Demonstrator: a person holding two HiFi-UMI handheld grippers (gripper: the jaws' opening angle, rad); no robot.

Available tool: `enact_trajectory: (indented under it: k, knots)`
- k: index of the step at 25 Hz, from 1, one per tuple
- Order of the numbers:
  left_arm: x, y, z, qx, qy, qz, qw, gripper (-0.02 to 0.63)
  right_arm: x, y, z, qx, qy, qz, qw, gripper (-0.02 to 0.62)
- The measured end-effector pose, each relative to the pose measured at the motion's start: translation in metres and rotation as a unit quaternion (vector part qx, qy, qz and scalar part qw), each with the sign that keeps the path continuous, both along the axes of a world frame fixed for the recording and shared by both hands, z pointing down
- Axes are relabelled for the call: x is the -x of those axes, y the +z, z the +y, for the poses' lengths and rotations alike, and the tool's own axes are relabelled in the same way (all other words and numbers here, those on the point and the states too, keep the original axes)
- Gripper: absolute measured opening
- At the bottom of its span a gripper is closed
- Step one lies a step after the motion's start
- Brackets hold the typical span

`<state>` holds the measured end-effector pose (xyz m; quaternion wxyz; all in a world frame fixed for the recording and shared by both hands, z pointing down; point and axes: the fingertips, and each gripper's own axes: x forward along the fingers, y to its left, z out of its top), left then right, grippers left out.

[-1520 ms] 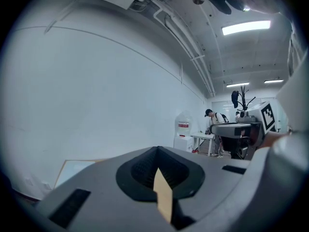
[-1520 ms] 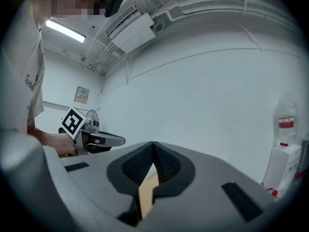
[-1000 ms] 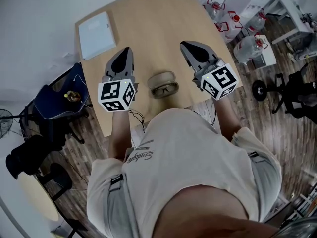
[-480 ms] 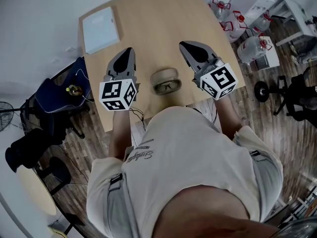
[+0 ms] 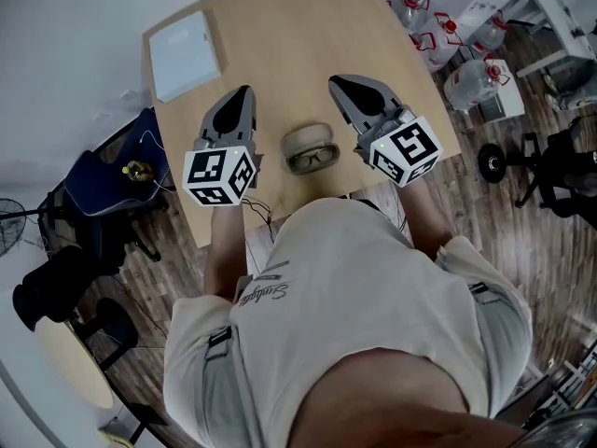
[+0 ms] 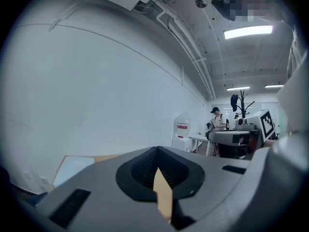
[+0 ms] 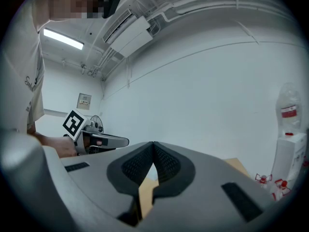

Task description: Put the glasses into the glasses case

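Two tools are held over the wooden table [image 5: 280, 26], the left hand-held gripper [image 5: 244, 94] and the right hand-held gripper [image 5: 338, 82]. Each has its jaws closed tip to tip with nothing between them. Between the two lie the glasses [image 5: 312, 161] on the table, just beside the beige glasses case [image 5: 308, 138] (on the side nearer the person). A white pad [image 5: 185, 56] rests well apart, by the far left corner.

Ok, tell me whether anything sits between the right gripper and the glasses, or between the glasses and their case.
Nothing visible does. The glasses lie right beside the glasses case on the table. Only bare tabletop separates them from the right gripper, whose jaws are together.
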<state>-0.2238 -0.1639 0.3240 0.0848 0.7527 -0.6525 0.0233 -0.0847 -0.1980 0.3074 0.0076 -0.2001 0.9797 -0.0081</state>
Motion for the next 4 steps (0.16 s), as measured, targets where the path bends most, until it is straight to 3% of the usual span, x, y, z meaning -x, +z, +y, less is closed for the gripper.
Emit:
enact_trajectory:
  k: [4]
  knots:
    - [0.0013,0.0083,-0.0039,0.004,-0.002,0.011,0.9999,0.014,0.0073,-0.0008,0.0052,-0.015,-0.005,0.004,1.0,-0.005]
